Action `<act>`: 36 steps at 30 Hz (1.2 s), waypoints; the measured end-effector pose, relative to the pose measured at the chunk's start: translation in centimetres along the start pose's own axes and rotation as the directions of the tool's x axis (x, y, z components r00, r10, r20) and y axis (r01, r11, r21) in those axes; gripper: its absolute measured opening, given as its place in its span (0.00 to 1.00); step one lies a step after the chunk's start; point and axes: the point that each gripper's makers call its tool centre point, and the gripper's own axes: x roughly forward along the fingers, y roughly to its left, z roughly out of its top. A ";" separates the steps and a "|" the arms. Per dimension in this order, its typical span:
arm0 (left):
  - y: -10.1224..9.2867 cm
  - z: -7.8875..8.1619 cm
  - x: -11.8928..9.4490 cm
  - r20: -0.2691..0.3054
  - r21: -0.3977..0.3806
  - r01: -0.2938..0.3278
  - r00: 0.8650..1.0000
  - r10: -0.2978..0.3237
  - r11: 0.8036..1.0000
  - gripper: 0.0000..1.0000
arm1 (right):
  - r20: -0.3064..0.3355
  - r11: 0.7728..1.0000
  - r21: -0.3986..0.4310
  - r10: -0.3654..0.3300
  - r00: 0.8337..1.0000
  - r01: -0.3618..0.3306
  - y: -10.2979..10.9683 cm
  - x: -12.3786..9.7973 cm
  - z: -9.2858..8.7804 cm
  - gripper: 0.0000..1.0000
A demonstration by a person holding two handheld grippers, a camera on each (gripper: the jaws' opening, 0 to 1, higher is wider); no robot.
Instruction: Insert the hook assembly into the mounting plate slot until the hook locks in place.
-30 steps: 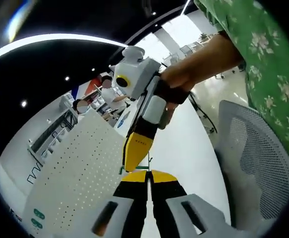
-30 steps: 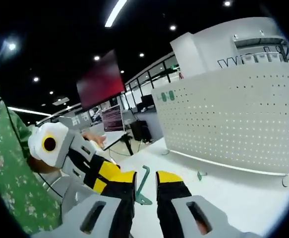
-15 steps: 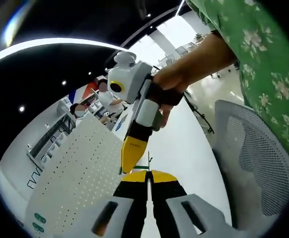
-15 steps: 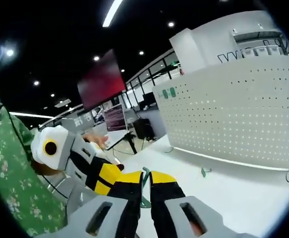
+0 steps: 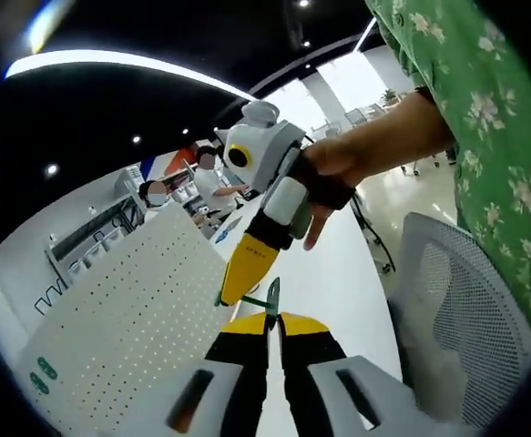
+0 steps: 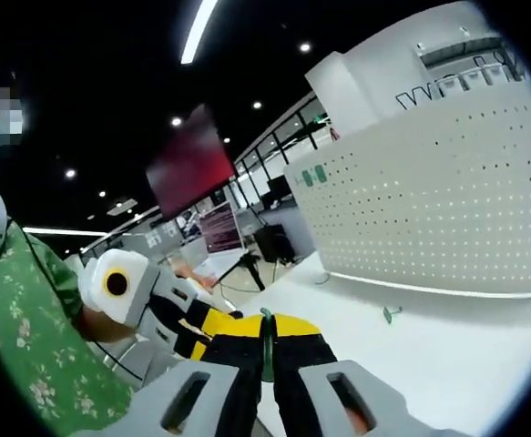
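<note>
Right gripper view: the right tongs (image 6: 266,339) are clamped on the slim green metal hook (image 6: 266,335); white perforated mounting plate (image 6: 447,200) at 2 o'clock. Left tongs (image 5: 271,330) closed, pinching the hook (image 5: 272,296) too.

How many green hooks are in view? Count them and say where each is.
2. One hook is clamped between the right gripper fingers; it shows in the left gripper view too. Another hook lies on the table before the pegboard. More may be hidden.
</note>
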 end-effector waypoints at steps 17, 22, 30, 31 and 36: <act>0.9 -0.9 -0.1 0.156 -0.686 0.133 0.987 -0.034 0.715 0.21 | 0.014 1.000 -0.008 0.007 1.000 -0.007 0.0 -0.1 0.2 0.01; 1.5 -0.5 -0.6 0.262 -0.781 0.224 0.965 -0.020 0.583 0.20 | 0.023 0.999 -0.023 0.029 0.999 -0.029 0.6 0.0 0.4 0.01; 1.1 -0.4 -0.6 0.290 -0.785 0.260 0.956 -0.038 0.562 0.21 | 0.047 0.997 -0.019 0.079 0.996 -0.078 1.6 0.1 1.0 0.01; 1.2 -0.4 -0.7 0.296 -0.785 0.265 0.954 -0.036 0.560 0.21 | 0.048 0.997 -0.024 0.080 0.996 -0.079 1.7 0.1 1.1 0.01; 1.3 0.1 -0.6 0.320 -0.784 0.282 0.947 -0.030 0.553 0.20 | 0.057 0.996 -0.024 0.088 0.994 -0.087 1.9 0.2 1.3 0.01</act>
